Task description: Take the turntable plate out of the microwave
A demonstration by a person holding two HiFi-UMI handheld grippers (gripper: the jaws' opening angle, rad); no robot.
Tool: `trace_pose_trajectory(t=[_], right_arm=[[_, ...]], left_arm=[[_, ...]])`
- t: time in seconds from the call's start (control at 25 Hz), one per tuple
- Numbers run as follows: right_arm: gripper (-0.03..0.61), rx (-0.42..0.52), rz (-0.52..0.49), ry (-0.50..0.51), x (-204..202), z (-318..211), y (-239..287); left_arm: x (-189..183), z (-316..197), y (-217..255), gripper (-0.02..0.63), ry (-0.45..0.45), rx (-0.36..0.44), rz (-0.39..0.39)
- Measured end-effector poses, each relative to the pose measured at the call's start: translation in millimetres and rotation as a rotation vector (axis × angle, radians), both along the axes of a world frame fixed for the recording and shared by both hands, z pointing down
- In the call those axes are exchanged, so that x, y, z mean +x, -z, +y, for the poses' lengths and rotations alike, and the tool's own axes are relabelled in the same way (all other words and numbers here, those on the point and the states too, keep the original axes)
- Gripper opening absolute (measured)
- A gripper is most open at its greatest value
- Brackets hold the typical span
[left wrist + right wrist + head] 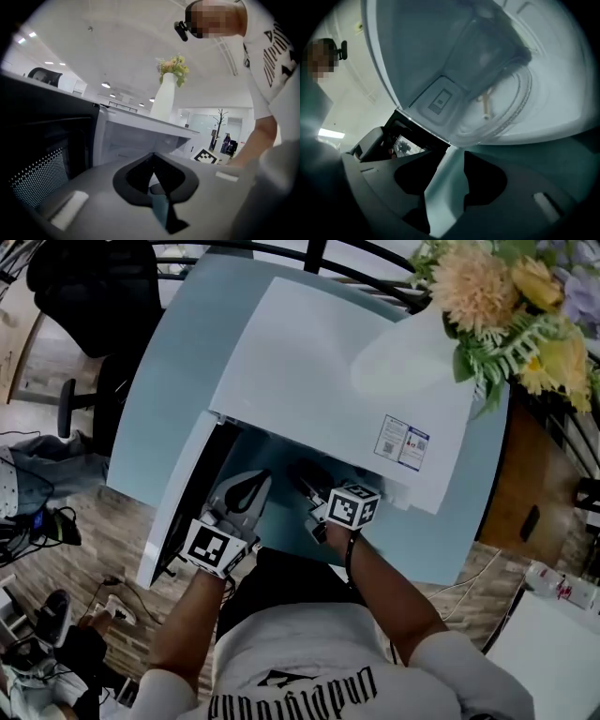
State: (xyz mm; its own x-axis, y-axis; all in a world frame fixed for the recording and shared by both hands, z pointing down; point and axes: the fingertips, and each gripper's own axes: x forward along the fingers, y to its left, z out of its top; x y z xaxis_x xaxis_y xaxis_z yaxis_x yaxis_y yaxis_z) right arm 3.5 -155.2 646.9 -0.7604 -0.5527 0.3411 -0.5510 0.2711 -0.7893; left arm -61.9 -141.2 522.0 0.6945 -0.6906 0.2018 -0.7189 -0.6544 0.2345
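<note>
The white microwave [319,371] stands on a pale blue table, its door [178,493] swung open to the left. In the right gripper view the clear glass turntable plate [511,98] lies inside the cavity, with a beige hub piece under it. My right gripper [450,164] is at the cavity mouth, rolled sideways. It is open, with nothing between its jaws, and the plate's rim lies just ahead of them. My left gripper [152,171] is shut and empty. It hangs in front of the opening beside the door [42,164]. The head view hides the plate under the microwave's top.
A white vase [403,357] of flowers [506,306] stands on top of the microwave at the right. The door's mesh window is close on the left of the left gripper. A black chair [94,287] stands beyond the table, and cables lie on the wooden floor.
</note>
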Motion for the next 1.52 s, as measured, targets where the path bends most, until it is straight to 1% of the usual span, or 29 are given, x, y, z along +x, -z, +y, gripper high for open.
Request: trace_pose_trajectory(t=[0.08,0.2,0.28,0.4,0.48,0.52,0.56,0.64,0.72,0.8,1.0,1.12,1.32,1.52], right_arm=[[0.160,-0.044,-0.047,-0.043,0.8,-6.2,-6.2],[0.160,-0.113,-0.173,-0.124,0.8,-18.3,-6.3],[0.160,-0.145,-0.238,-0.175,3.4,-26.8,-5.6],[0.160,-0.209,-0.301,-0.249,8.0,-34.0,-9.1],[0.158,-0.264,-0.320,-0.294,9.9,-34.2,-13.9],[0.157,-0.273,-0.330,-0.307,10.1,-35.1,-15.0],[0.155,-0.277,-0.337,-0.319,10.3,-36.2,-15.9],[0.099,-0.292,-0.340,-0.349,11.6,-36.7,-19.2],[0.093,-0.294,-0.343,-0.372,12.3,-36.2,-20.5],[0.060,-0.286,-0.351,-0.386,12.1,-35.3,-19.9],[0.056,-0.282,-0.359,-0.407,14.8,-34.6,-20.1],[0.056,-0.281,-0.359,-0.417,16.4,-32.8,-20.1],[0.057,-0.263,-0.375,-0.434,17.2,-31.8,-14.1],[0.051,-0.240,-0.388,-0.446,19.9,-30.4,-8.6]], left_arm=[[0.5,-1.5,-6.3,0.051,-0.001,-0.008,0.000],[1.5,-5.6,-11.6,0.051,0.005,-0.020,0.000],[2.6,-7.4,-15.1,0.050,0.012,-0.031,0.001],[5.4,-7.6,-19.8,0.051,0.008,-0.037,0.003],[6.0,-8.8,-22.2,0.051,0.009,-0.043,0.003],[6.2,-9.4,-23.4,0.051,0.011,-0.047,0.004],[6.4,-9.6,-25.2,0.051,0.014,-0.052,0.007],[7.0,-9.4,-29.3,0.051,0.021,-0.061,0.014],[6.6,-9.6,-31.8,0.051,0.030,-0.070,0.020],[4.3,-9.6,-33.4,0.051,0.041,-0.081,0.028],[-4.2,-7.8,-41.8,0.051,0.076,-0.128,0.072],[-8.7,-4.1,-51.6,0.052,0.094,-0.184,0.104],[-9.0,4.9,-66.9,0.054,0.088,-0.282,0.176],[-8.7,12.8,-81.5,0.091,0.094,-0.367,0.240]])
